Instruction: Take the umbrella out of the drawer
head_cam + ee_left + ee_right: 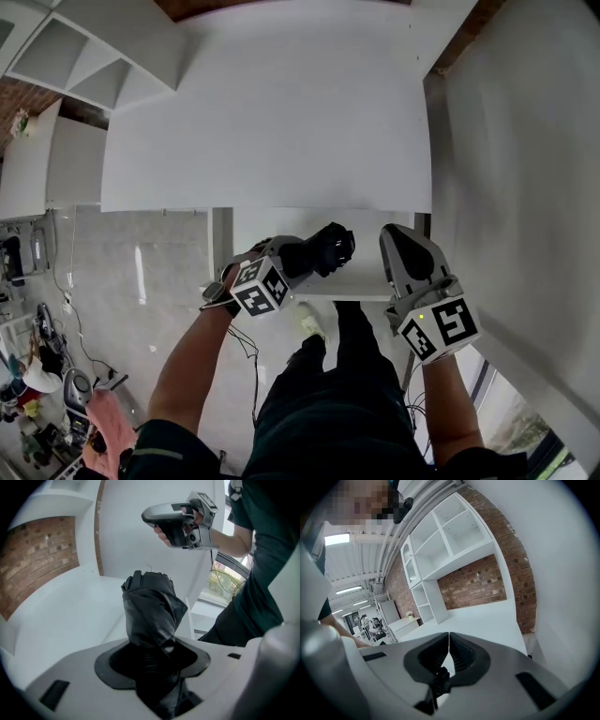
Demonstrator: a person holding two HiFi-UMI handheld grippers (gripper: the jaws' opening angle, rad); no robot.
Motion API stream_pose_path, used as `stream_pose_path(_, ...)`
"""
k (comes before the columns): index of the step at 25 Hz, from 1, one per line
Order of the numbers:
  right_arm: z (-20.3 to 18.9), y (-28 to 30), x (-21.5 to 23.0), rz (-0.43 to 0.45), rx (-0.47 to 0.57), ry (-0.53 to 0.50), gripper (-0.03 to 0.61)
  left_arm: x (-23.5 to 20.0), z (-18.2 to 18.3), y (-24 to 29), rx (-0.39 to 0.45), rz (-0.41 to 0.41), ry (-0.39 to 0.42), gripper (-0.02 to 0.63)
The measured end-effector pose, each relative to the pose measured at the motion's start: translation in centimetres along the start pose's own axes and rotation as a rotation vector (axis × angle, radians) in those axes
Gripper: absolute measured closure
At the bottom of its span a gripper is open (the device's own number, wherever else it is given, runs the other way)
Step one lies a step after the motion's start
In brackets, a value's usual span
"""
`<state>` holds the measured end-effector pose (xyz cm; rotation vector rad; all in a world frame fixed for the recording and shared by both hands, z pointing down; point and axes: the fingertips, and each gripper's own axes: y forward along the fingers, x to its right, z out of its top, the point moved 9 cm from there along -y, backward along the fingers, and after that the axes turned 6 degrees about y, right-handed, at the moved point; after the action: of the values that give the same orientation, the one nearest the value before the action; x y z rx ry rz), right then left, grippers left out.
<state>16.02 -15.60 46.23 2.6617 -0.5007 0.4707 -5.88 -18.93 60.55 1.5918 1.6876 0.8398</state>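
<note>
A folded black umbrella [323, 249] sticks out of my left gripper [314, 255], held over the white drawer [366, 281] that juts from under the white tabletop [272, 122]. In the left gripper view the umbrella [150, 606] rises from between the jaws of the left gripper [150, 667], which are closed on its lower end. My right gripper [394, 236] hovers just right of the umbrella, apart from it, with nothing in it. In the right gripper view the right gripper [449, 641] has its pads together. The left gripper view shows the right gripper [157, 516] high above the umbrella.
A white shelving unit [84, 56] stands at the back left against a brick wall [473, 585]. A tall white panel [525, 187] borders the right side. Clutter and another person's hand [108, 422] lie on the tiled floor at the lower left.
</note>
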Motion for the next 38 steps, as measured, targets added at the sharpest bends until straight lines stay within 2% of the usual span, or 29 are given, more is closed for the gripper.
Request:
stream_pose_path(10,2.9,-2.4,-5.0,0.004,0.043,-0.074,0.574,1.1,2.4,-8.7,0.248,0.201,-0.242,0.391)
stream_pose_path(17,4.3,-3.7,-7.9,-0.005,0.064,-0.112,0.574,2.3,4.1,-13.8,0.365,0.294,-0.3,0.391)
stream_pose_path(25,5.7,-4.2,-11.2,0.007,0.095,-0.15,0.574,3.1,4.4,-19.4,0.518,0.421,-0.416,0.391)
stream_pose_path(31,6.4,-4.8,-13.0,0.017,0.108,-0.178,0.574,4.0,5.1,-22.6,0.564,0.485,-0.432,0.39)
stream_pose_path(38,8.6,-4.7,-14.9,0.031,0.15,-0.223,0.574,4.2,5.8,-26.8,0.671,0.587,-0.482,0.39)
